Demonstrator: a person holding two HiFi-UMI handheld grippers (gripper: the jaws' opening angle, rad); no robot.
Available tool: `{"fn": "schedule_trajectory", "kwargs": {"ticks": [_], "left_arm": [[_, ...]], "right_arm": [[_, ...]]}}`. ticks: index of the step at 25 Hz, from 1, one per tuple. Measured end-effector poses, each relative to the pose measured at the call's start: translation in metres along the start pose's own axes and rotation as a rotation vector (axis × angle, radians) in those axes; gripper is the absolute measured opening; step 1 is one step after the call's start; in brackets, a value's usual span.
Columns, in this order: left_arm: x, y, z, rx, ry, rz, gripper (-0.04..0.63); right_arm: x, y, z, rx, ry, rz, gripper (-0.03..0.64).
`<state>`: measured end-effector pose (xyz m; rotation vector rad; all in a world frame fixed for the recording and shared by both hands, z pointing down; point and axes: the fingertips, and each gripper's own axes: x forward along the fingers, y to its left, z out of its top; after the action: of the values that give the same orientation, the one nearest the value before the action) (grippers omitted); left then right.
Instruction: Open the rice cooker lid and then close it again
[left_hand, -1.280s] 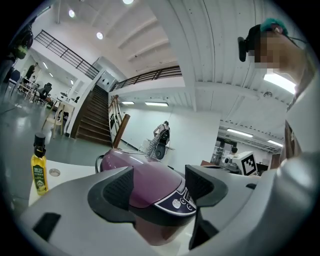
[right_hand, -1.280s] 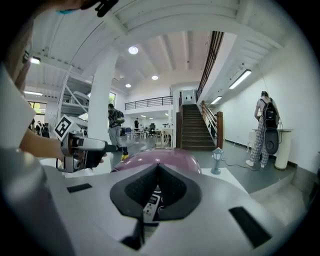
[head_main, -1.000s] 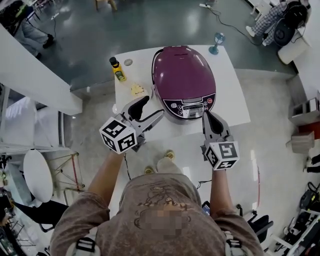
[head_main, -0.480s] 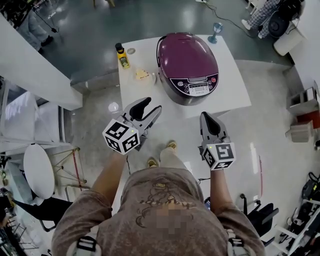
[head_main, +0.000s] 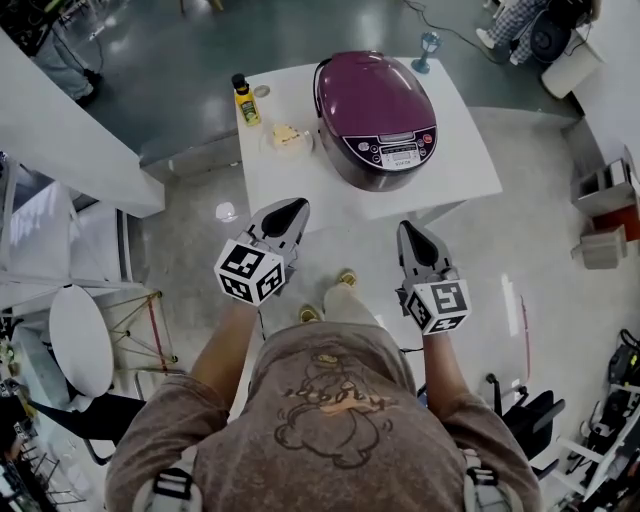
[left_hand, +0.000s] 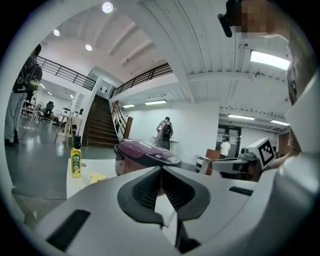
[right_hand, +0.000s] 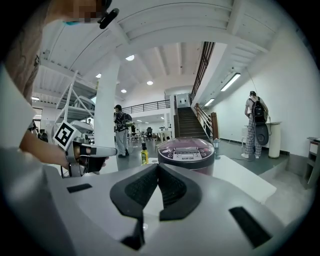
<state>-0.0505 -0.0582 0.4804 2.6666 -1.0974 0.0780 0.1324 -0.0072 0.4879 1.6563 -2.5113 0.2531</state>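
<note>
Rice cooker (head_main: 372, 105), lid down, stands well ahead of the left tool (head_main: 292, 208), just closed on nothing, and the right tool (head_main: 409, 229), jaws together and empty. Best to approach its front edge level.

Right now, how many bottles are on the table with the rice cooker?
1. A yellow bottle stands at the table's far left corner, left of the rice cooker. Something small behind the cooker could be hidden.

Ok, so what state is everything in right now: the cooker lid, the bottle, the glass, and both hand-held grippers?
rice cooker lid: shut, down on the cooker.
left hand-held gripper: jaws just closed, tips together, nothing between them.
right hand-held gripper: jaws together, empty.
yellow bottle: upright, cap on.
stemmed glass: upright.
</note>
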Motion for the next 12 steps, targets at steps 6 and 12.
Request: {"fn": "schedule_trajectory", "kwargs": {"ticks": [6,12], "left_arm": [[-0.004,0.0,-0.002,0.012,0.002,0.014,0.02],[-0.009,0.001,0.007,-0.026,-0.034,0.033,0.02]], "right_arm": [[0.001,0.005,0.0,0.009,0.004,0.034,0.003],[0.001,0.0,0.005,0.028,-0.019,0.021,0.0]]}}
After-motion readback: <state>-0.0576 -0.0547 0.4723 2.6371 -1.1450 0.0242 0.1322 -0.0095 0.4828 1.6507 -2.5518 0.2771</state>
